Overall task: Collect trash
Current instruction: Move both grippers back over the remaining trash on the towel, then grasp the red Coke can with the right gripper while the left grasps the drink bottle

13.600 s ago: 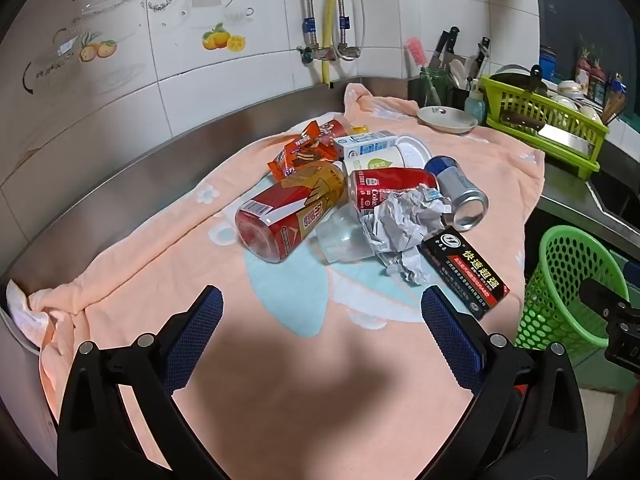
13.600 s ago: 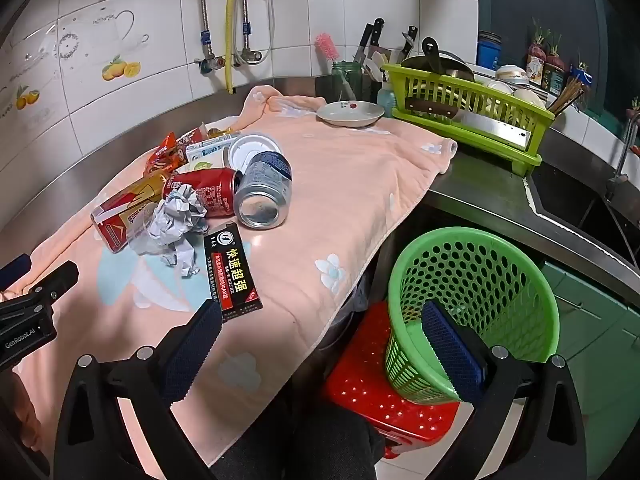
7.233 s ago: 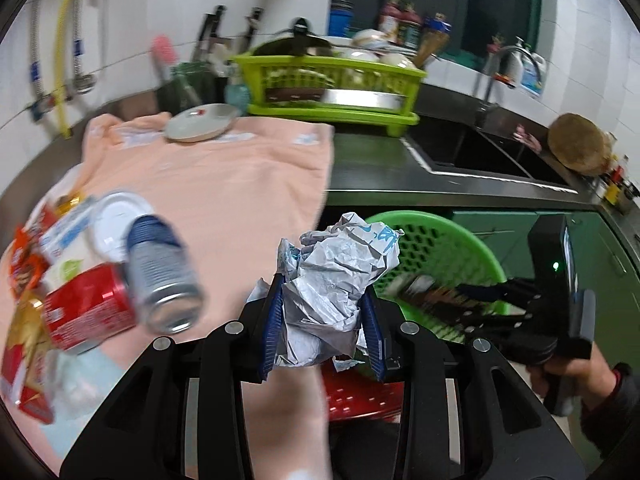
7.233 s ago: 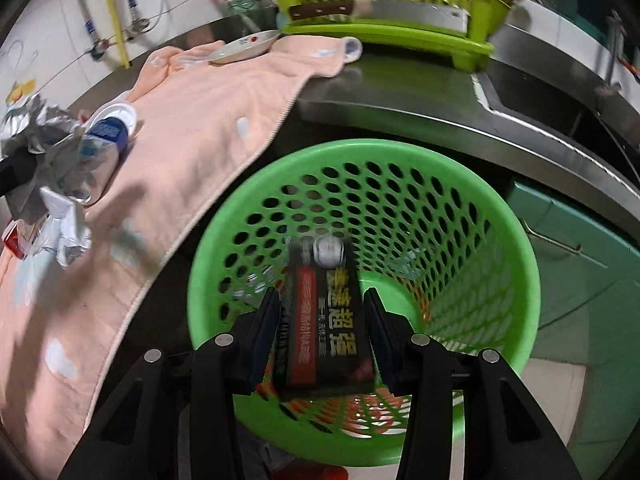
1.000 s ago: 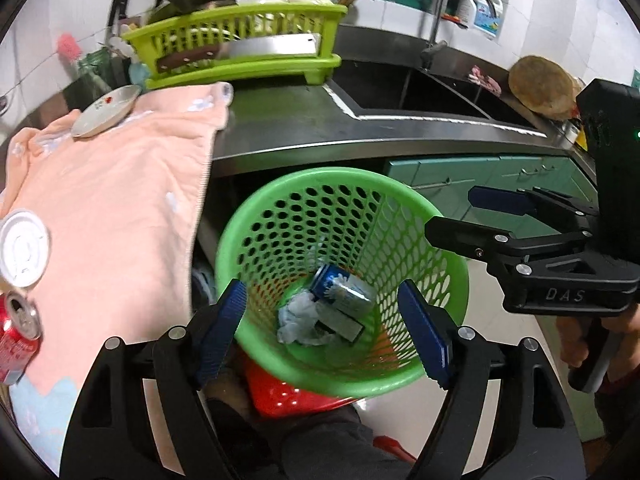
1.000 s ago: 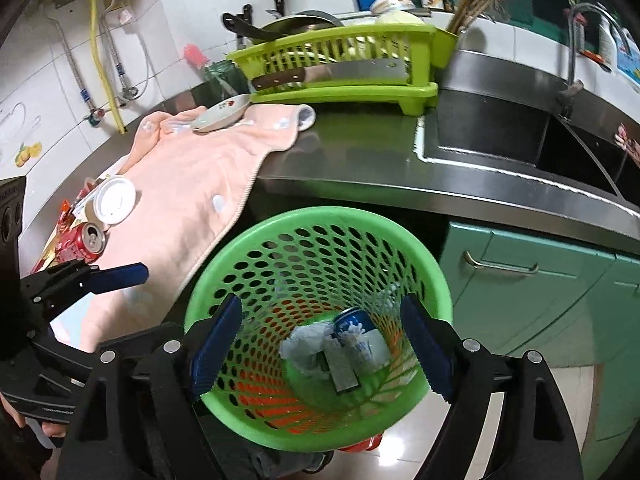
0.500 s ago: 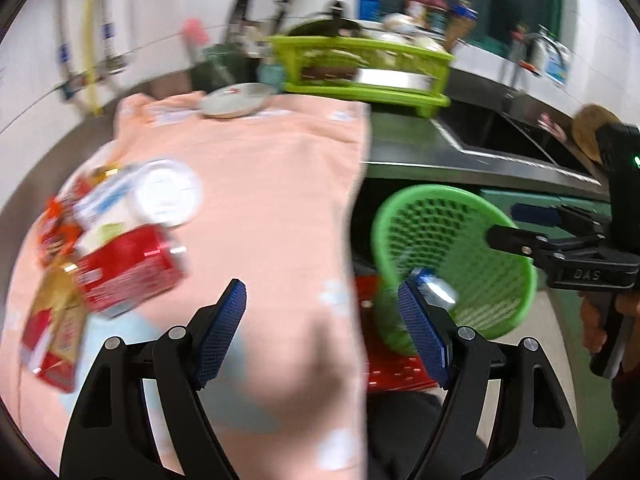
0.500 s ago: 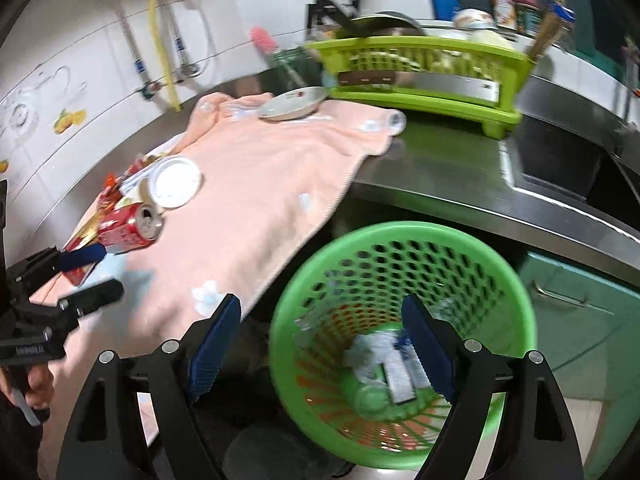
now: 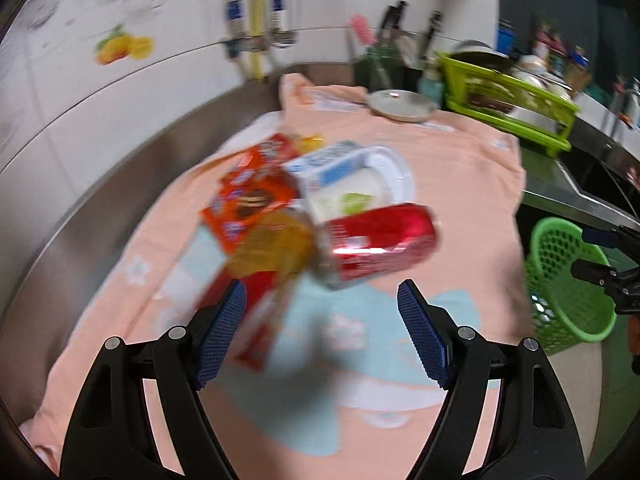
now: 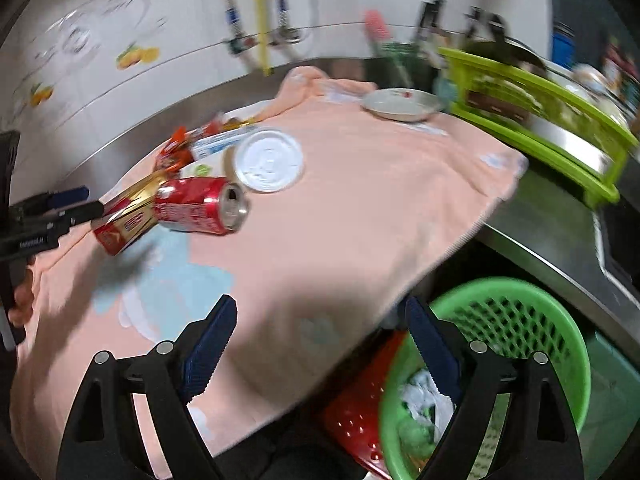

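Observation:
A red soda can (image 9: 380,236) lies on its side on the pink towel (image 9: 460,184), also in the right wrist view (image 10: 198,210). Beside it lie a red-gold packet (image 9: 260,280), an orange snack wrapper (image 9: 248,196) and a white cup with lid (image 9: 360,184). My left gripper (image 9: 322,332) is open and empty, just short of the can. My right gripper (image 10: 320,340) is open and empty, above the towel's edge and the green basket (image 10: 560,320). Crumpled paper (image 10: 424,396) lies in the basket.
A green dish rack (image 10: 540,100) and a small plate (image 10: 400,104) stand at the back right. A steel counter edge and sink (image 10: 580,240) run right of the towel. A red stool (image 10: 356,412) sits under the basket. A tiled wall with pipes is behind.
Both grippers swung left from the basket back toward the towel. The left one now faces the red can and wrappers up close. Both views are motion-blurred.

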The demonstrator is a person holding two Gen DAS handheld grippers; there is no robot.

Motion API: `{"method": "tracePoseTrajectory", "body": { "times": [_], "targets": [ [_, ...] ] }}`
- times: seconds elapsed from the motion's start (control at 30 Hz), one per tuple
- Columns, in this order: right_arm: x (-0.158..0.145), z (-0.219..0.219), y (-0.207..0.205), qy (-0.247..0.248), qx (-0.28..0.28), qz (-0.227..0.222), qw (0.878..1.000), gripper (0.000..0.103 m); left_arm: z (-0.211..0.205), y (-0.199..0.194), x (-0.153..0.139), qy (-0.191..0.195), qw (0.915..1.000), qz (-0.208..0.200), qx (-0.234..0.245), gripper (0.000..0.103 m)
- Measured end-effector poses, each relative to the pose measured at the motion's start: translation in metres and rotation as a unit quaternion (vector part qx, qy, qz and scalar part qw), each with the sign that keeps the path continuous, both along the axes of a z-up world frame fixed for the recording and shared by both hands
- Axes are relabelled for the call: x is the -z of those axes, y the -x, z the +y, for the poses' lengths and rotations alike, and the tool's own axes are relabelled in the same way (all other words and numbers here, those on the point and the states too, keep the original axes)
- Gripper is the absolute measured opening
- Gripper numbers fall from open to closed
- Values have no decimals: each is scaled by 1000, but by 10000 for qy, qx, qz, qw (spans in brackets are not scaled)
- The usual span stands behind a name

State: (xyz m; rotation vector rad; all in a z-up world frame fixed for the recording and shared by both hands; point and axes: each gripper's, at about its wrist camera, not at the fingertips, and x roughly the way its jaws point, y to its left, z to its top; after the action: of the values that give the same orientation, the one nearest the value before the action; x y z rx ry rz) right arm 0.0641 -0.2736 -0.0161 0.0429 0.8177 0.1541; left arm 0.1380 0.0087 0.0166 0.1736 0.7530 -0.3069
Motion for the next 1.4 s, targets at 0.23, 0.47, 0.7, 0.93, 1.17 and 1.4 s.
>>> {"method": "tracePoseTrajectory", "body": {
  "times": [0.23, 0.47, 0.7, 0.93, 1.17, 1.4],
  "targets": [
    [5, 57, -55, 185, -999, 146, 9947, 86, 40, -10, 7, 127, 9995, 66, -289, 77],
    [14, 101, -109, 178, -1749, 291, 9840, 88, 61, -18, 13, 185, 9989, 130, -404, 77],
    [29, 129, -149, 301, -2239, 363, 9735, 89, 77, -29, 19, 217, 9981, 227, -536, 77],
    [33, 140, -146, 384, -2659, 389, 9624, 91, 80, -35, 24, 255, 9978, 285, -539, 77],
    [29, 146, -125, 449, -3175, 567, 9455, 92, 76, -39, 27, 224, 9980, 319, -498, 77],
    [25, 162, -115, 993, -3427, 472, 9330, 92, 79, -40, 26, 255, 9978, 347, -500, 77]
  ]
}}
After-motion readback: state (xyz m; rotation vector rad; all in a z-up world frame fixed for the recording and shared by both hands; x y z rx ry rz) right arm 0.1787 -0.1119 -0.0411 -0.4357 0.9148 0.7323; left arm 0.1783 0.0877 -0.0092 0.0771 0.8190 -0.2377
